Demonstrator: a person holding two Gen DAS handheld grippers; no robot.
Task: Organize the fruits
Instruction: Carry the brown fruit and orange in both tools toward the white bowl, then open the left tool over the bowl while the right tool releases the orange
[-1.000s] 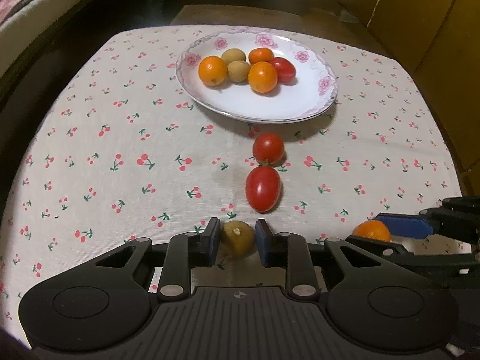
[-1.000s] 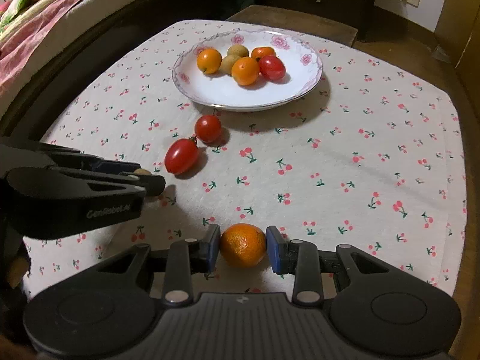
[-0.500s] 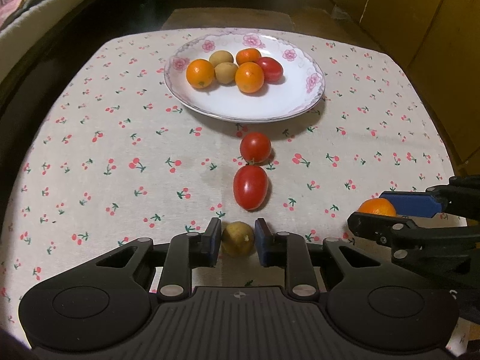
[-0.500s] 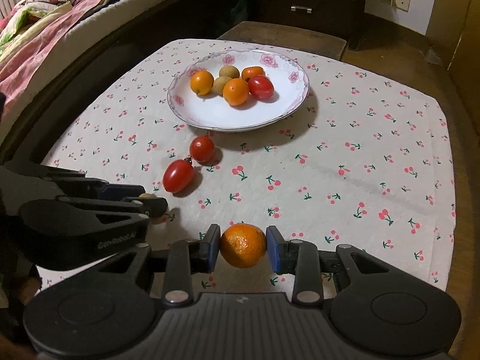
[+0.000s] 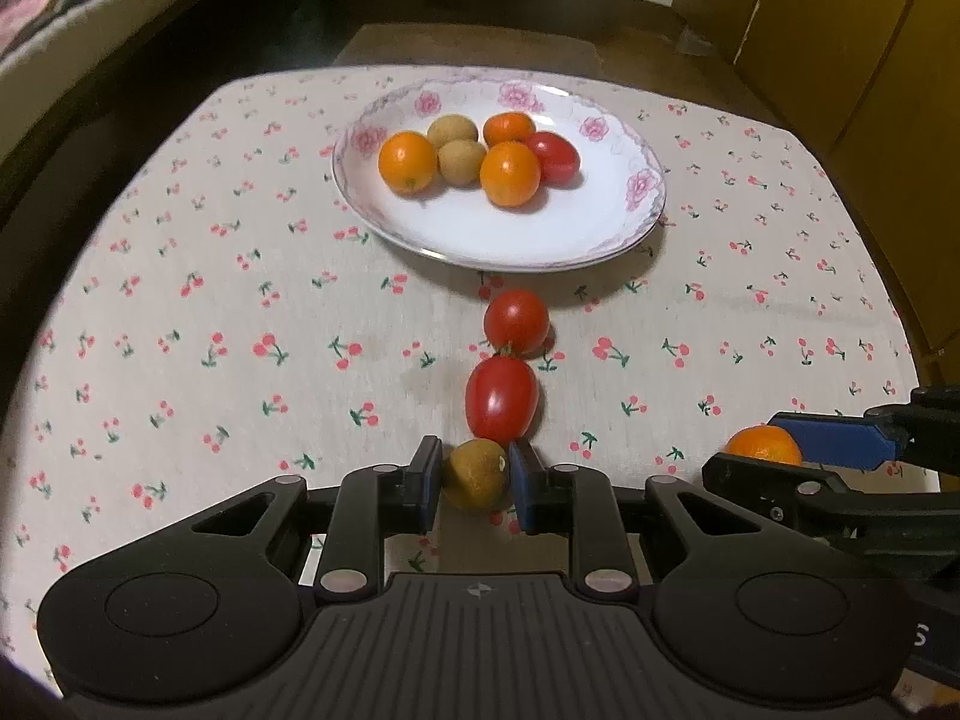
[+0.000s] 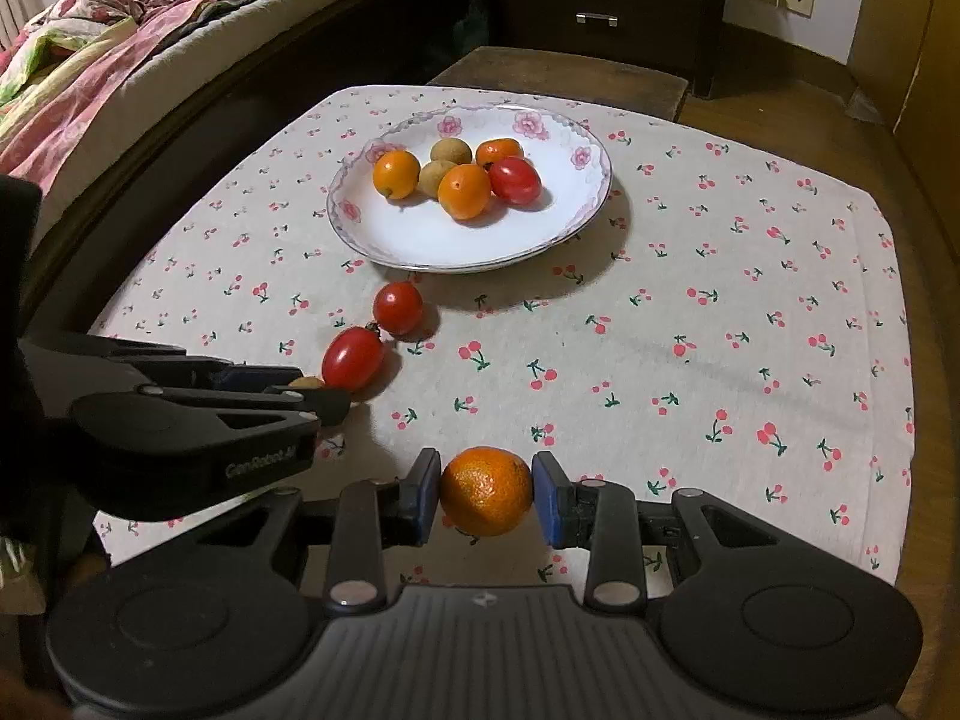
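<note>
Fruit-sorting, carry stage, both hands loaded.

Left gripper [image 5: 475, 483]: clenched on a small brown-green fruit [image 5: 476, 473], a longan by its look, both blue pads pressed to its sides. Whether it hangs clear of the cloth I cannot tell.

Right gripper [image 6: 486, 498]: clamped on a small orange [image 6: 486, 490], apparently held above the cherry-print tablecloth [image 6: 720, 324].

Ahead of the left gripper, in a line: an oblong cherry tomato [image 5: 501, 399] just beyond the fingertips, seemingly touching the held fruit; then a round cherry tomato [image 5: 516, 322], the two meeting end to end.

Farther ahead of both grippers: a floral-rimmed white plate [image 5: 606, 240] holding three oranges, two brown fruits and one red tomato, clustered toward its far-left part; the near and right part is bare.

Judged step: pickup done, delivery to the plate pending. Next move calls for carrying each fruit forward over the rim, the left one passing above the two tomatoes without nudging them, and setting down on the bare part so nothing rolls. Both tomatoes remain to collect.
</note>
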